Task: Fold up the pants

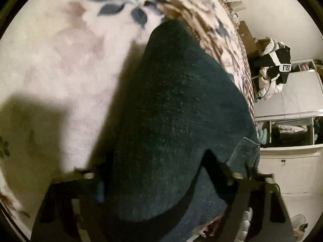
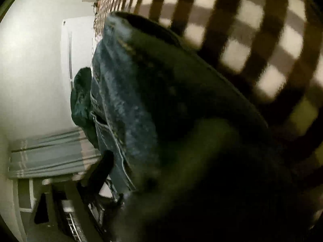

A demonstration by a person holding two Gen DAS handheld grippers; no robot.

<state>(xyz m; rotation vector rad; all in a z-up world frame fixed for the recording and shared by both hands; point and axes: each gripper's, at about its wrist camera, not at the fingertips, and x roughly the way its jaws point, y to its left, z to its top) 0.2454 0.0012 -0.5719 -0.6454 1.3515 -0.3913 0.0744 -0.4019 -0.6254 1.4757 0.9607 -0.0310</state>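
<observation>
Dark blue denim pants (image 1: 177, 104) lie in a thick mound on a pale bed cover with blue leaves (image 1: 60, 60). At the bottom of the left wrist view my left gripper (image 1: 161, 174) has the denim bunched between its two dark fingers (image 1: 86, 176), and the cloth fills the whole gap and spills over the right one. In the right wrist view the pants (image 2: 129, 100) hang very close to the lens, with a pocket seam showing. They cover most of my right gripper (image 2: 173, 173), of which only one dark finger (image 2: 104, 167) shows, so its jaws are hidden.
The bed's edge (image 1: 245, 84) runs along the right, with a black-and-white jacket (image 1: 274, 68) and a white cabinet (image 1: 292, 171) beyond it. A brown-and-white checked blanket (image 2: 252, 30) lies behind the pants, and a grey striped cloth (image 2: 50, 153) and a white wall (image 2: 30, 60) are at the left.
</observation>
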